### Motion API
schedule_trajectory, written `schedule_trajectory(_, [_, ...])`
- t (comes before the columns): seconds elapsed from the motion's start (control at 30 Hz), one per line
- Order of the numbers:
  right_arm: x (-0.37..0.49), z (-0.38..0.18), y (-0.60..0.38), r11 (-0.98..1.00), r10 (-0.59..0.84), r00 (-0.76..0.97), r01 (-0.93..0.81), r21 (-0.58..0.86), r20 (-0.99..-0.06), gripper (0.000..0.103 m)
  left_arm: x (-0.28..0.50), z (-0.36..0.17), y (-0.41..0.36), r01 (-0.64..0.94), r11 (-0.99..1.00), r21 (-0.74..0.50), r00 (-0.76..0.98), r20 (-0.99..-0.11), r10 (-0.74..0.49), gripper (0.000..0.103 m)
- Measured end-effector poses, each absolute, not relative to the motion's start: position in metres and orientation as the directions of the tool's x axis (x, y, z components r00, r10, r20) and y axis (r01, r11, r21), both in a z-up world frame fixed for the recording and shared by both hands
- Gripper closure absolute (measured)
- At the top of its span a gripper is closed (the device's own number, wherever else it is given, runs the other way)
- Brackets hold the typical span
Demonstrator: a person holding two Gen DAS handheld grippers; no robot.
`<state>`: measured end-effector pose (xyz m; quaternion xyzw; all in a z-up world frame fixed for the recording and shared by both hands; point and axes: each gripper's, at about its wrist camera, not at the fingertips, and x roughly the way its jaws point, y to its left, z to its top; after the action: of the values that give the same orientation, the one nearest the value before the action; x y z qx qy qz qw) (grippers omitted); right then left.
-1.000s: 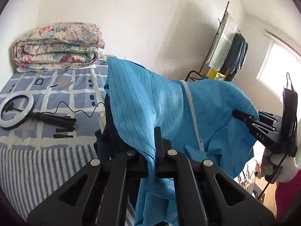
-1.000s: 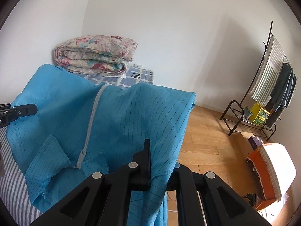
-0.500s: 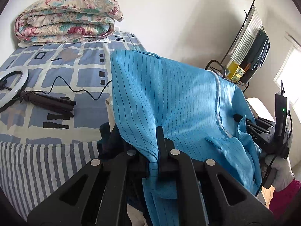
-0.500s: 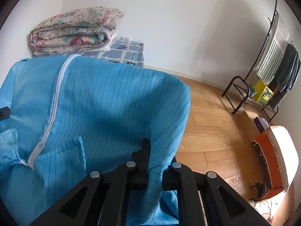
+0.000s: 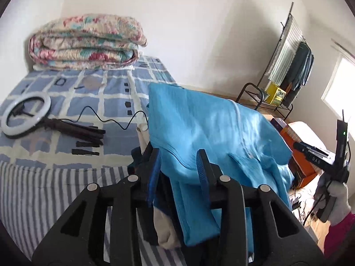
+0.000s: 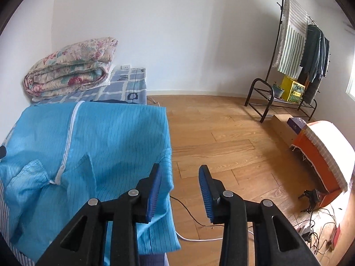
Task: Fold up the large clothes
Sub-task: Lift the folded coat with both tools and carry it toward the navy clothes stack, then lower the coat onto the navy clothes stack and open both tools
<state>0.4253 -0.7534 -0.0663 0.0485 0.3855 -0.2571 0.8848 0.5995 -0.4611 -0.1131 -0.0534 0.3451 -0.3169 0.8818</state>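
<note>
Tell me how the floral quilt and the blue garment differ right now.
The quilt is patterned and thick; the garment is plain blue and thin. The quilt sits rolled at the bed's far end; the garment drapes over its near edge, between the opening left gripper's jaws.

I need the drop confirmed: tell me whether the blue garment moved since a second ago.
Yes. In the right wrist view the blue garment sank, now below the folded quilt it earlier reached.

The letters "DAS" are showing in pale print on the side of the right gripper (image 5: pixel 315 157), seen from the left wrist. Print on the yellow box (image 6: pixel 292 88) under the rack is too small to read.
</note>
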Motion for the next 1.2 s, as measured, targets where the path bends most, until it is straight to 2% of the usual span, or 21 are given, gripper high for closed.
schedule_trajectory(0.17, [0.382, -0.028, -0.724, 0.853, -0.439, 0.595, 0.510, -0.106, -0.673, 0.065, 0.539, -0.076, -0.438, 0.556, 0.783, -0.281, 0.576, -0.548, -0.606, 0.070])
schedule_trajectory(0.5, [0.290, 0.071, -0.642, 0.878, -0.414, 0.679, 0.474, -0.069, -0.606, 0.064, 0.394, 0.034, -0.373, 0.612, 0.767, -0.193, 0.639, -0.450, -0.623, 0.070])
schedule_trajectory(0.77, [0.208, 0.131, -0.581, 0.888, -0.395, 0.738, 0.460, -0.020, -0.547, 0.064, 0.293, 0.085, -0.311, 0.615, 0.775, -0.147, 0.679, -0.401, -0.615, 0.070])
schedule_trajectory(0.97, [0.149, 0.162, -0.526, 0.901, -0.404, 0.764, 0.428, -0.073, -0.503, 0.064, 0.221, 0.105, -0.272, 0.614, 0.779, -0.129, 0.699, -0.370, -0.612, 0.070])
schedule_trajectory(1.07, [0.116, 0.169, -0.499, 0.910, -0.386, 0.788, 0.409, -0.061, -0.479, 0.058, 0.185, 0.105, -0.254, 0.608, 0.784, -0.123, 0.710, -0.358, -0.606, 0.053])
schedule_trajectory(1.2, [0.080, 0.160, -0.470, 0.915, -0.367, 0.802, 0.402, -0.027, -0.472, 0.056, 0.146, 0.092, -0.239, 0.608, 0.790, -0.085, 0.716, -0.372, -0.591, 0.049])
